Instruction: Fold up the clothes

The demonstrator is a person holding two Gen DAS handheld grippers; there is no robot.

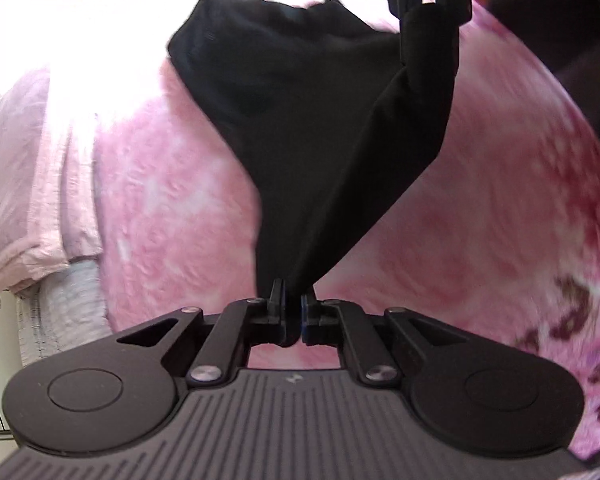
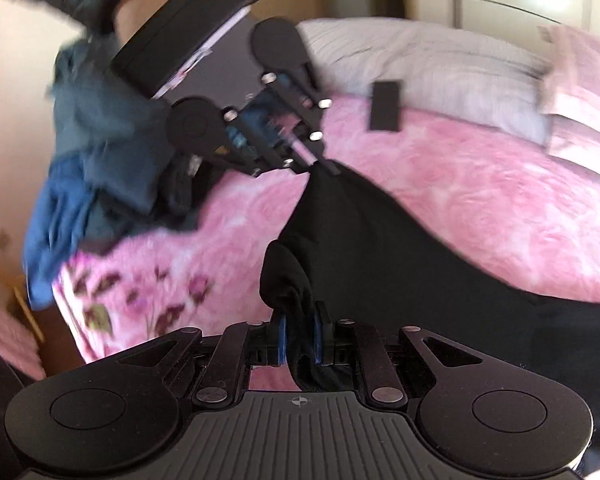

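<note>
A black garment [image 1: 308, 128] hangs stretched between my two grippers above a pink floral bedspread [image 1: 172, 208]. My left gripper [image 1: 293, 300] is shut on one corner of it. My right gripper [image 2: 299, 322] is shut on another bunched corner of the black garment [image 2: 380, 248]. The right gripper also shows at the top of the left wrist view [image 1: 428, 4], and the left gripper shows in the right wrist view [image 2: 320, 166], pinching the cloth. The rest of the garment trails down onto the bed.
A pile of blue and grey clothes [image 2: 88, 152] lies at the bed's left edge. Pale pink bedding [image 1: 40, 184] and a grey striped pillow [image 2: 432, 68] lie at the head. A small black rectangle [image 2: 385, 106] rests on the bedspread [image 2: 480, 184].
</note>
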